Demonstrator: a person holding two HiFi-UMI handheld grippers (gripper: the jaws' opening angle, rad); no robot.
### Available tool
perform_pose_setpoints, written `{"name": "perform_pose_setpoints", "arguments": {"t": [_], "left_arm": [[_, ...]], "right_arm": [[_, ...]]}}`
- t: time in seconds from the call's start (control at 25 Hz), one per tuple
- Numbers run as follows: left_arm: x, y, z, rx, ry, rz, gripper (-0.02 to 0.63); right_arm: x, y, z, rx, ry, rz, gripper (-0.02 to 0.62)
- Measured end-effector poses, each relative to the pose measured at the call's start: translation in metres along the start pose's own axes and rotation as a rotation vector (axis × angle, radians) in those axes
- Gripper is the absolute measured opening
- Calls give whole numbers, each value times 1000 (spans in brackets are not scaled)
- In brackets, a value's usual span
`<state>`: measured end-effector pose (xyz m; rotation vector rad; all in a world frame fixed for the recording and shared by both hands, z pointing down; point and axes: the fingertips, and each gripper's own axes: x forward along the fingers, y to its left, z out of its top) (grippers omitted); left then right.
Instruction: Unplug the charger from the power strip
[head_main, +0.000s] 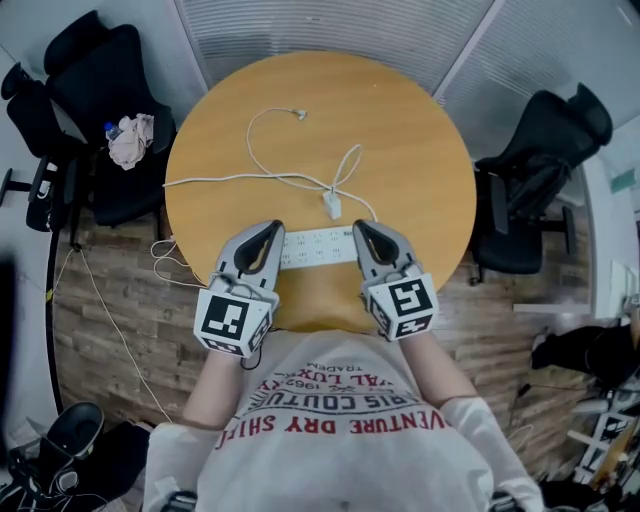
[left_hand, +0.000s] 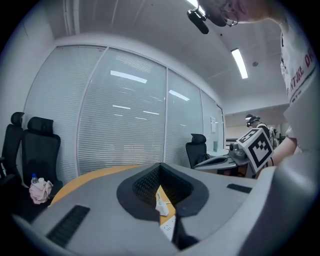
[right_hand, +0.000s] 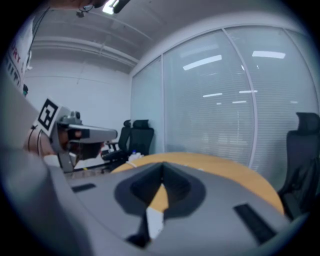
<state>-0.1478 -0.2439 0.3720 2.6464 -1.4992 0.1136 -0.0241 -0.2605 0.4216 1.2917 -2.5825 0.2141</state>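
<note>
A white power strip (head_main: 318, 246) lies near the front edge of the round wooden table (head_main: 420, 150). Just beyond it lies a small white charger (head_main: 331, 205), apart from the strip, its thin cable (head_main: 262, 120) looping toward the far side. My left gripper (head_main: 272, 227) and right gripper (head_main: 358, 227) hover side by side over the strip's two ends, both shut and holding nothing. Below the shut tips of the left gripper (left_hand: 160, 165) I see the charger (left_hand: 160, 204) and the strip (left_hand: 169, 227). The right gripper (right_hand: 161, 164) frames a white patch, too blurred to name.
A white cord (head_main: 225, 179) runs off the table's left edge to loose cables on the wooden floor (head_main: 165, 262). Black office chairs stand at left (head_main: 95, 100) and right (head_main: 540, 170). The left one holds a crumpled cloth (head_main: 131, 141). Glass walls with blinds lie behind.
</note>
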Motion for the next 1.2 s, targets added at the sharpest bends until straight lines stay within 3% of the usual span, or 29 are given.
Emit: {"name": "perform_pose_setpoints", "arguments": {"t": [1.2], "left_arm": [[4, 10, -7, -24, 25, -6, 29]], "right_arm": [[0, -5, 1, 0, 0, -37, 26]]}}
